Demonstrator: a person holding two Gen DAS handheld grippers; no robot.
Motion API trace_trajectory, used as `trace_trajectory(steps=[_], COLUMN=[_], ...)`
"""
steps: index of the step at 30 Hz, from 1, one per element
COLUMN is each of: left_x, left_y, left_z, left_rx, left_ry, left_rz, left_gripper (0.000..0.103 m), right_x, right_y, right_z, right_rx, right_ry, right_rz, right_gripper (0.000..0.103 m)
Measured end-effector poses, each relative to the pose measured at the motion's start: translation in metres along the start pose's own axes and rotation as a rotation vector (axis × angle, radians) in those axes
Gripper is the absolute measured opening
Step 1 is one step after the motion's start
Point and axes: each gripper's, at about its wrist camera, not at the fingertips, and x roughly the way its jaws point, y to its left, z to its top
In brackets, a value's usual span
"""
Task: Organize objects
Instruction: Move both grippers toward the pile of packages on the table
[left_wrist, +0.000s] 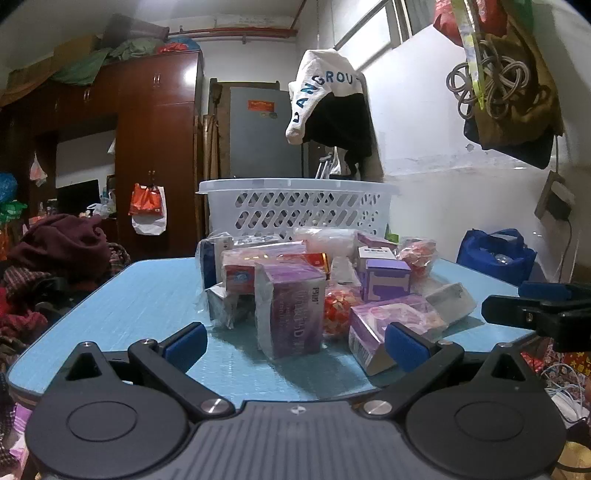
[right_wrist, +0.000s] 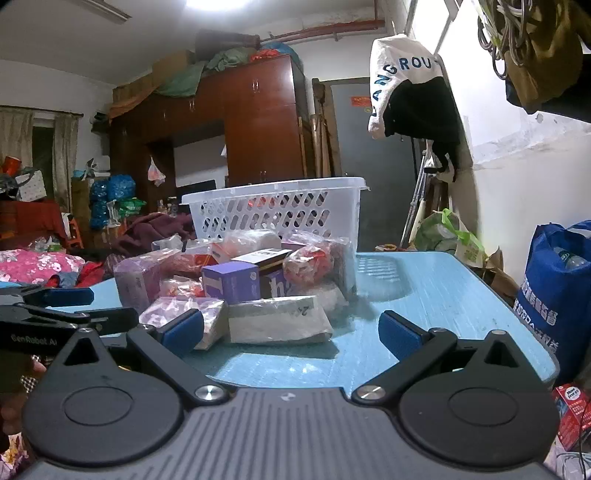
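Observation:
A pile of wrapped boxes and packets lies on a blue table, in front of a white slotted basket. A tall purple box in plastic stands nearest my left gripper, which is open and empty just short of it. A lower purple box touches the right finger's side. My right gripper is open and empty; a grey flat packet lies just ahead of it, with a purple box behind. The basket stands at the back of the pile.
The right gripper shows at the right edge of the left wrist view; the left gripper shows at the left of the right wrist view. A blue bag stands right of the table. Clothes heaps lie to the left.

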Motion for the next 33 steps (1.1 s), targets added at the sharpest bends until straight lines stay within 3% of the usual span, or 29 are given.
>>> trace_trajectory(steps=[33], left_x=[-0.008], left_y=[0.002], left_z=[0.009], left_rx=[0.001], left_ry=[-0.002], left_rz=[0.019], left_gripper=[0.103], right_x=[-0.004], right_y=[0.011], right_z=[0.008], right_rx=[-0.025], right_ry=[0.001], right_rz=[0.003], right_gripper=[0.103])
